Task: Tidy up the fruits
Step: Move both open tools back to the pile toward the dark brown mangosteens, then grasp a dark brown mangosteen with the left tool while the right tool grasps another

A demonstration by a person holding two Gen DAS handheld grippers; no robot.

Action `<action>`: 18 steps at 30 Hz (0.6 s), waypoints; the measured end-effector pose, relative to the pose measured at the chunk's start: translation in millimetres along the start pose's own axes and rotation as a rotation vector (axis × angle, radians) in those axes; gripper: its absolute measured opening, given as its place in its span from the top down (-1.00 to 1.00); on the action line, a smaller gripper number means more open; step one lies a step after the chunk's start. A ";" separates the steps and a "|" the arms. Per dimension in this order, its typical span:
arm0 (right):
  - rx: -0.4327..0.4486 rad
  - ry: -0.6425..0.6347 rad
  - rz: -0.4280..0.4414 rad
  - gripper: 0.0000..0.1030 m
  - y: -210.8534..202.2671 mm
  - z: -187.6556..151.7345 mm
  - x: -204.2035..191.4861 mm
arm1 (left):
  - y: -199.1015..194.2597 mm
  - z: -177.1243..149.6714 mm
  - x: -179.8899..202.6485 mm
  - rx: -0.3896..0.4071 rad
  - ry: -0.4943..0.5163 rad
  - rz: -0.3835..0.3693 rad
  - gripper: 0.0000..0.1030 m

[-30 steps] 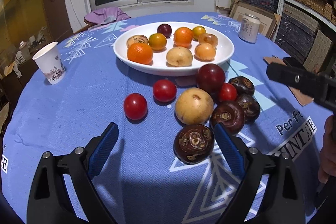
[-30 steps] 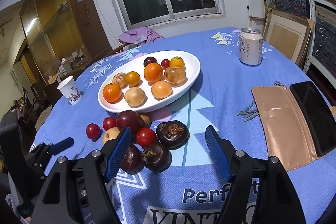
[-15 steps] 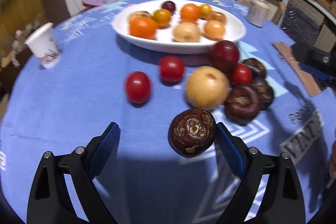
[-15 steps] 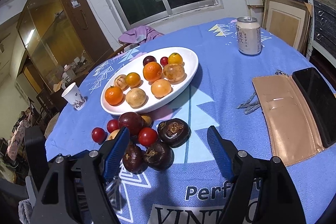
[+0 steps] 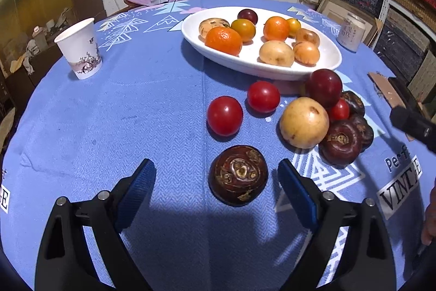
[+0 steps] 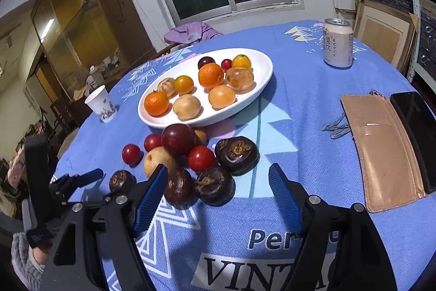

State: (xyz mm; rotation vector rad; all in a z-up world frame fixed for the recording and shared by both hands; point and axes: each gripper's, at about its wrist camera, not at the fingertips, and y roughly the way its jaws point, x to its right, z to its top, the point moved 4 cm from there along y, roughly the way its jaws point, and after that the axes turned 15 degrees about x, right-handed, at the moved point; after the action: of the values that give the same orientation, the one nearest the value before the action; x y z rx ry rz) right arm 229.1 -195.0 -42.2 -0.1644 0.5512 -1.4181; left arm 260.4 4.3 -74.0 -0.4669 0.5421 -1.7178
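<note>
A dark brown water chestnut (image 5: 238,175) lies alone on the blue tablecloth (image 5: 122,111), between the blue pads of the left gripper (image 5: 216,186) but touching neither — the jaws stand wide and are closing. Just beyond it sit two red cherry tomatoes (image 5: 224,115), and to their right a cluster: a yellow-tan round fruit (image 5: 303,122), a dark red plum (image 5: 323,87), another small tomato and more water chestnuts (image 5: 339,141), all touching or nearly so. Behind the cluster stands the white oval plate (image 5: 331,60), holding oranges (image 5: 223,40), small yellow and tan fruits and a dark plum. In the right wrist view the right gripper (image 6: 218,188) hangs over the near edge of the same cluster, its jaws apart and holding nothing — two water chestnuts (image 6: 215,184) lie between the pads without contact. Farther out are a paper cup (image 5: 79,52) to the left, a drink can (image 6: 338,43) past the plate, and a tan wallet (image 6: 381,149) with a dark phone (image 6: 417,132) beside it at the right.
</note>
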 end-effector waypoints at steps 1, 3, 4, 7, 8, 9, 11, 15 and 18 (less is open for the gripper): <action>-0.003 -0.014 -0.001 -0.47 0.6 -1.5 -2.0 | 0.6 -0.5 -0.4 -0.002 -0.005 -0.004 -0.57; -0.010 -0.041 0.003 -0.39 1.6 -4.2 -6.1 | 0.9 -1.2 1.3 -0.004 -0.006 -0.017 -0.39; -0.013 -0.060 0.006 -0.37 2.0 -6.1 -9.3 | 1.1 -0.8 3.5 -0.002 -0.003 -0.024 -0.31; -0.024 -0.135 0.003 -0.28 4.0 -13.9 -20.0 | -0.4 -0.6 10.6 0.006 0.023 -0.039 -0.24; -0.031 -0.162 -0.001 -0.26 5.5 -16.9 -23.4 | -0.7 -0.8 12.7 0.008 0.033 -0.039 -0.24; -0.035 -0.178 -0.003 -0.26 6.0 -19.1 -25.0 | -1.2 -1.0 15.9 0.008 0.047 -0.047 -0.24; -0.036 -0.209 -0.003 -0.22 6.2 -22.5 -29.6 | -0.2 -2.3 22.2 0.000 0.069 -0.064 -0.23; -0.002 -0.265 0.040 -0.17 -1.0 -23.4 -42.9 | 2.6 -4.1 25.1 -0.016 0.078 -0.070 -0.19; -0.011 -0.274 0.056 0.01 0.3 -24.2 -45.0 | 2.4 -4.2 24.6 -0.016 0.078 -0.071 -0.18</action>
State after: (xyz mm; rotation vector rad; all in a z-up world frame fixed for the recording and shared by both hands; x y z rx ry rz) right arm 216.0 -146.4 -51.3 -0.3439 0.3348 -1.3115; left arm 254.8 -19.8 -78.3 -0.4363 0.6014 -1.8068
